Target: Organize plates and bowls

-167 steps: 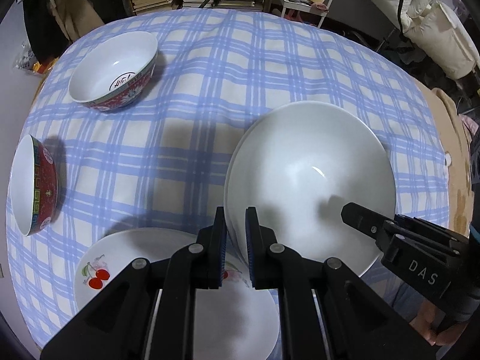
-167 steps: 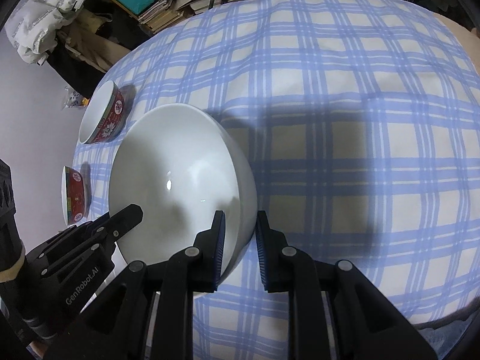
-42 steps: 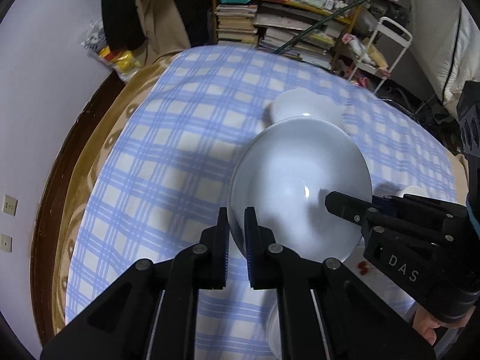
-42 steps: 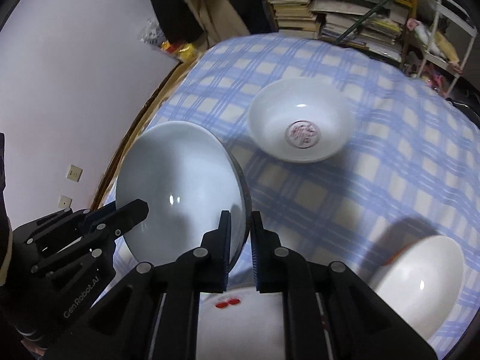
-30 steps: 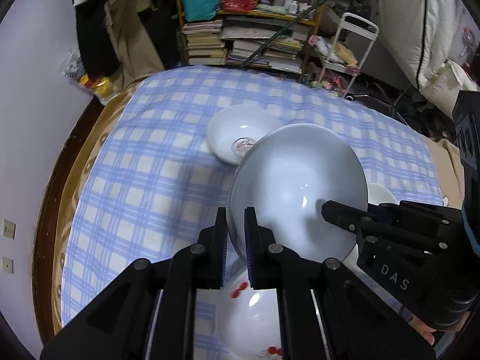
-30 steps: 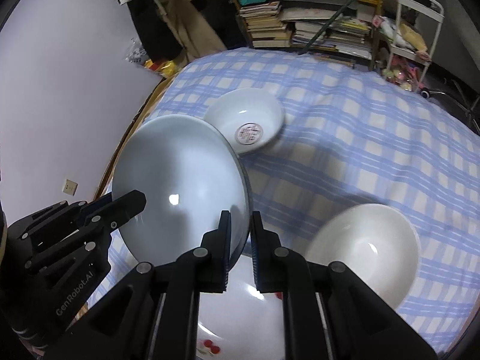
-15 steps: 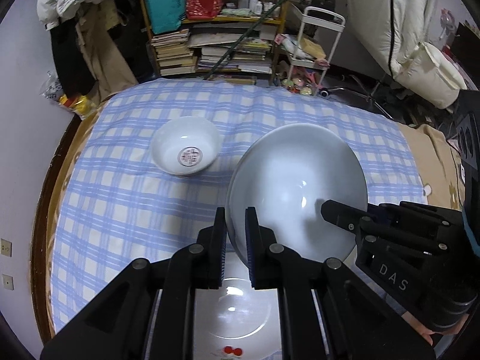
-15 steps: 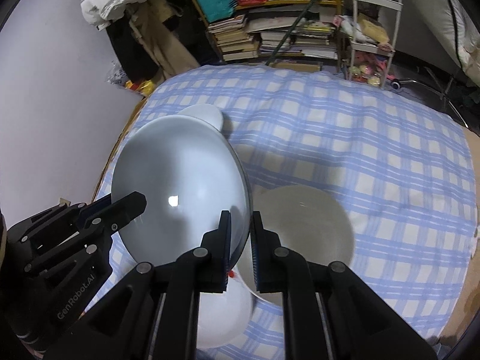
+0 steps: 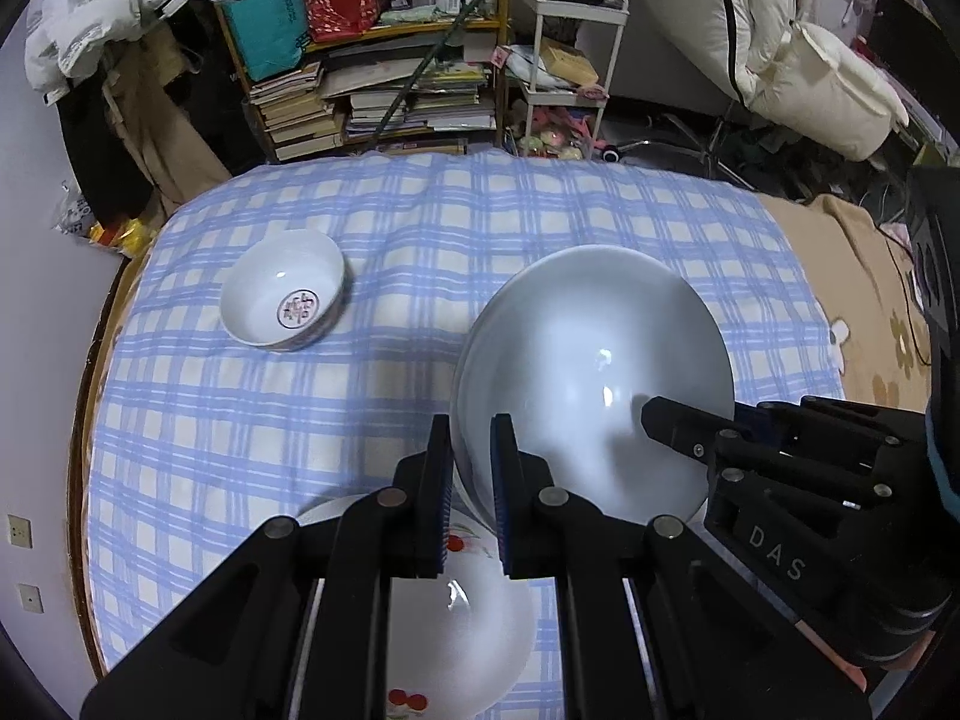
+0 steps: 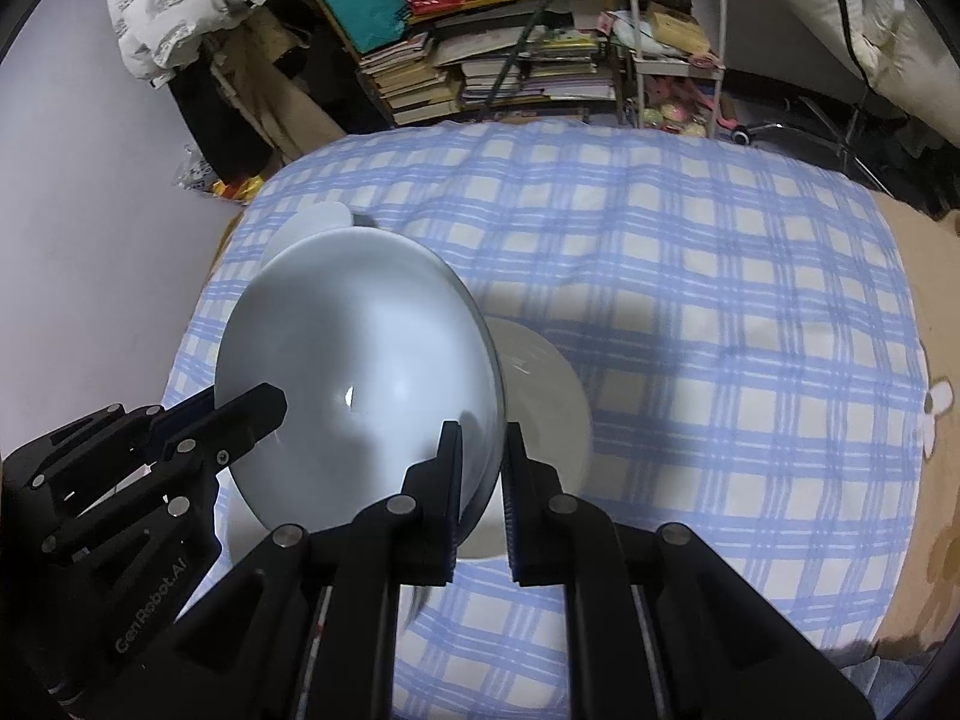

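Both grippers hold one large plain white bowl above the table. My left gripper is shut on its left rim. My right gripper is shut on its right rim; the bowl also fills the left of the right wrist view. Below it lies a white plate with cherry prints, partly hidden by the fingers. Another white dish shows under the bowl in the right wrist view. A small white bowl with a red mark inside stands at the far left.
The round table carries a blue-and-white checked cloth. Behind it are shelves with stacked books and a white cart. A tan blanket lies at the right edge.
Both grippers have carried the large bowl across the table, swinging the views round. The cherry plate and a white dish now lie beneath it, and the small marked bowl sits farther left.
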`<state>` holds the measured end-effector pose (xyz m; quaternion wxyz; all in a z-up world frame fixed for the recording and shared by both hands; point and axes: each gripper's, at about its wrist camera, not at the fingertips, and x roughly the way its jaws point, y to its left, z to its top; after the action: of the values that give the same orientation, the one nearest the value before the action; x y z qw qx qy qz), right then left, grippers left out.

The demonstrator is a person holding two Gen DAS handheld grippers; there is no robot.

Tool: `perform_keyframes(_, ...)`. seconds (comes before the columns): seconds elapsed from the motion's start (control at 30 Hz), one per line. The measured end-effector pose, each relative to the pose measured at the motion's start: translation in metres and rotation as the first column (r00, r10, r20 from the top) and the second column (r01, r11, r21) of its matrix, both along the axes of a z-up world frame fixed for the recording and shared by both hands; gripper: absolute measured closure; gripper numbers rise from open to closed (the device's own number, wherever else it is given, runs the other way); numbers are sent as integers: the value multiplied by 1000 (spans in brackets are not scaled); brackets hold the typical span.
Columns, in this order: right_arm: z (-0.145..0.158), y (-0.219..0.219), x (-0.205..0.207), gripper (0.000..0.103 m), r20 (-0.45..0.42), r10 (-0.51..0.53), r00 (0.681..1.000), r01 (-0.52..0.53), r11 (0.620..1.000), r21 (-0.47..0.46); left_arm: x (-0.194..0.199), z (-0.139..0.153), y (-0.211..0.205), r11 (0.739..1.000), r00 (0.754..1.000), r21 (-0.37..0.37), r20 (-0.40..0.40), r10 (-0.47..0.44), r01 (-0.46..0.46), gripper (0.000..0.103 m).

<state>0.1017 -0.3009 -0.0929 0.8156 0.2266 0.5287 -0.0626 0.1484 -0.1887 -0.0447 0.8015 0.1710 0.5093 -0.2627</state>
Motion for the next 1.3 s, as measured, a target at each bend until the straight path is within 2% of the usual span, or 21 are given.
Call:
perform_keyframes(0.43, -20, -13, -15, 89, 62, -25, 998, 25, 1000, 13, -7, -23, -12, 1000, 1000, 31, -27, 2, -1, 92)
perform_keyframes(0.57, -29, -16, -12, 89, 46, -31, 998, 29, 999, 42, -5, -32, -12, 999, 999, 43, -41, 8, -6, 92)
perform_keyframes(0.97, -45, -15, -10, 89, 28, -32, 999, 32, 999, 13, -4, -63, -11, 997, 995, 75, -96, 14, -7, 90)
perform_keyframes(1.3, -55, -14, -6, 89, 11, -25, 1000, 25, 1000, -2, 2, -69, -13, 996, 995, 89, -103, 10, -1, 90)
